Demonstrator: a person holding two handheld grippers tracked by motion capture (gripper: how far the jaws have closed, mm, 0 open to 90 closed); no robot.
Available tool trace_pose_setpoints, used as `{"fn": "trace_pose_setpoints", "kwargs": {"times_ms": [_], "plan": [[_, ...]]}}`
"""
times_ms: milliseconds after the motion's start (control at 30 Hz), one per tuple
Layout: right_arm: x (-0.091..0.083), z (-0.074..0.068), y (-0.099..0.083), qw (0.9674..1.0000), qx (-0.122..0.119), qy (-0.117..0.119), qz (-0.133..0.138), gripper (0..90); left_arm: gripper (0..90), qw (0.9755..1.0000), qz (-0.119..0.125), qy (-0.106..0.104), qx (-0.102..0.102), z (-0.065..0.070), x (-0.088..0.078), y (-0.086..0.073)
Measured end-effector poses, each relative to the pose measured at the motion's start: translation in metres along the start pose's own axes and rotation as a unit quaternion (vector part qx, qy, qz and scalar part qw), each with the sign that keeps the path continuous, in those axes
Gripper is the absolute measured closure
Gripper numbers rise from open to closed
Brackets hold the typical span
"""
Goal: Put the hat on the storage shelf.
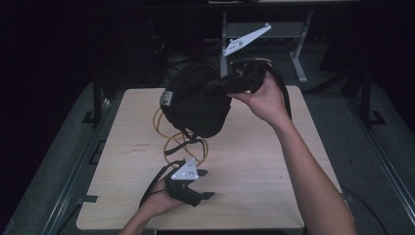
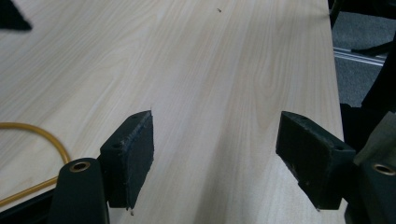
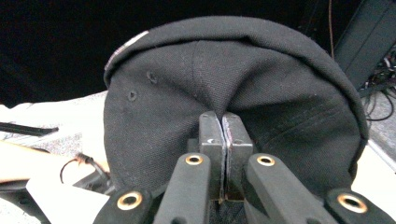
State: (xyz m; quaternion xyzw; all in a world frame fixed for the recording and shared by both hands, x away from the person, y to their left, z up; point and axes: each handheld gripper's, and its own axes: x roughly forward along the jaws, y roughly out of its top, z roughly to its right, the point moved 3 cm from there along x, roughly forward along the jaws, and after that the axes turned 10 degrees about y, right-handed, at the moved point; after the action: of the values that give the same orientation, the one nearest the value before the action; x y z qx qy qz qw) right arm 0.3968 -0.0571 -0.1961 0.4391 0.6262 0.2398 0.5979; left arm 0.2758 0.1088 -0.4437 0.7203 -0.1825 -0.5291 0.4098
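- Above the far edge of the pale wooden desk (image 1: 254,161), the right tongs (image 3: 223,122) pinch a black fabric cap (image 3: 243,74).
- Near the desk's front edge, the left tongs (image 2: 215,154) rest spread, empty.

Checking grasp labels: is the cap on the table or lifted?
Lifted. The right claw pinches the cap fabric between shut jaws and holds it above the table.
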Motion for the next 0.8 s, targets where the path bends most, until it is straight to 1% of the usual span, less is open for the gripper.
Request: {"fn": "trace_pose_setpoints", "kwargs": {"times_ms": [67, 100, 133, 167, 200, 233, 267, 300, 333, 367, 400, 433, 467, 500, 533, 567, 600, 633, 667, 700, 733, 800], "plan": [[0.008, 0.002, 0.005, 1.0000, -0.002, 0.001, -0.007, 88.9, 27.3, 1.0000, 0.000, -0.002, 0.004, 0.001, 0.001, 0.000], [0.017, 0.006, 0.010, 0.9999, -0.005, 0.004, -0.014, 88.9, 27.3, 1.0000, 0.001, -0.003, 0.004, 0.001, 0.001, 0.001], [0.021, 0.008, 0.013, 0.9998, 0.001, 0.008, -0.016, 88.9, 27.3, 1.0000, 0.001, -0.004, 0.002, 0.001, 0.001, 0.001], [0.026, 0.010, 0.016, 0.9997, 0.004, 0.006, -0.023, 88.8, 27.3, 1.0000, 0.001, -0.005, 0.002, 0.001, 0.002, 0.001], [0.031, 0.012, 0.018, 0.9995, 0.005, 0.003, -0.031, 88.8, 27.3, 1.0000, 0.001, -0.005, 0.002, 0.001, 0.002, 0.001], [0.031, 0.012, 0.018, 0.9995, 0.005, 0.003, -0.031, 88.8, 27.3, 1.0000, 0.002, -0.006, 0.002, 0.002, 0.003, 0.001], [0.035, 0.014, 0.021, 0.9994, 0.005, 0.005, -0.034, 88.8, 27.3, 1.0000, 0.000, -0.007, 0.003, 0.002, 0.003, 0.001], [0.048, 0.020, 0.026, 0.9989, 0.014, 0.012, -0.042, 88.9, 27.3, 0.9999, -0.001, -0.009, 0.005, 0.002, 0.003, 0.001], [0.053, 0.022, 0.028, 0.9988, 0.012, 0.011, -0.046, 88.9, 27.3, 0.9999, 0.000, -0.010, 0.006, 0.002, 0.004, 0.001], [0.053, 0.022, 0.028, 0.9988, 0.012, 0.011, -0.046, 88.9, 27.3, 0.9999, 0.000, -0.010, 0.006, 0.002, 0.004, 0.001], [0.066, 0.027, 0.032, 0.9989, 0.009, 0.016, -0.044, 88.9, 27.3, 0.9999, 0.001, -0.011, 0.011, 0.003, 0.005, 0.001], [0.066, 0.027, 0.032, 0.9989, 0.009, 0.016, -0.044, 88.9, 27.3, 0.9999, 0.001, -0.011, 0.011, 0.003, 0.005, 0.001], [0.079, 0.030, 0.034, 0.9994, 0.010, 0.009, -0.033, 88.4, 27.3, 0.9999, -0.001, -0.013, 0.009, 0.003, 0.007, 0.001], [0.079, 0.030, 0.034, 0.9994, 0.010, 0.009, -0.033, 88.4, 27.3, 0.9999, -0.003, -0.015, 0.008, 0.003, 0.008, 0.000], [0.092, 0.031, 0.034, 0.9992, 0.019, 0.004, -0.034, 87.8, 27.3, 0.9999, -0.005, -0.014, 0.007, 0.003, 0.008, 0.000], [0.092, 0.031, 0.034, 0.9992, 0.019, 0.004, -0.034, 87.8, 27.3, 0.9998, -0.006, -0.015, 0.008, 0.004, 0.008, -0.001], [0.098, 0.032, 0.032, 0.9989, 0.020, 0.001, -0.041, 87.0, 27.3, 0.9998, -0.007, -0.014, 0.009, 0.004, 0.008, -0.001], [0.104, 0.034, 0.029, 0.9991, 0.021, -0.011, -0.036, 76.5, 27.3, 0.9998, -0.007, -0.014, 0.011, 0.004, 0.008, -0.001], [0.104, 0.034, 0.029, 0.9991, 0.021, -0.011, -0.036, 76.5, 27.3, 0.9998, -0.007, -0.014, 0.011, 0.005, 0.007, -0.001], [0.104, 0.034, 0.028, 0.9994, 0.019, -0.015, -0.025, 73.0, 27.3, 0.9998, -0.007, -0.014, 0.011, 0.005, 0.007, -0.001], [0.103, 0.034, 0.027, 0.9994, 0.026, -0.015, -0.016, 71.4, 27.3, 0.9998, -0.007, -0.014, 0.011, 0.005, 0.007, -0.001], [0.096, 0.036, 0.020, 0.9994, 0.031, -0.014, -0.013, 65.2, 27.3, 0.9998, -0.008, -0.012, 0.011, 0.004, 0.007, -0.001]]}}
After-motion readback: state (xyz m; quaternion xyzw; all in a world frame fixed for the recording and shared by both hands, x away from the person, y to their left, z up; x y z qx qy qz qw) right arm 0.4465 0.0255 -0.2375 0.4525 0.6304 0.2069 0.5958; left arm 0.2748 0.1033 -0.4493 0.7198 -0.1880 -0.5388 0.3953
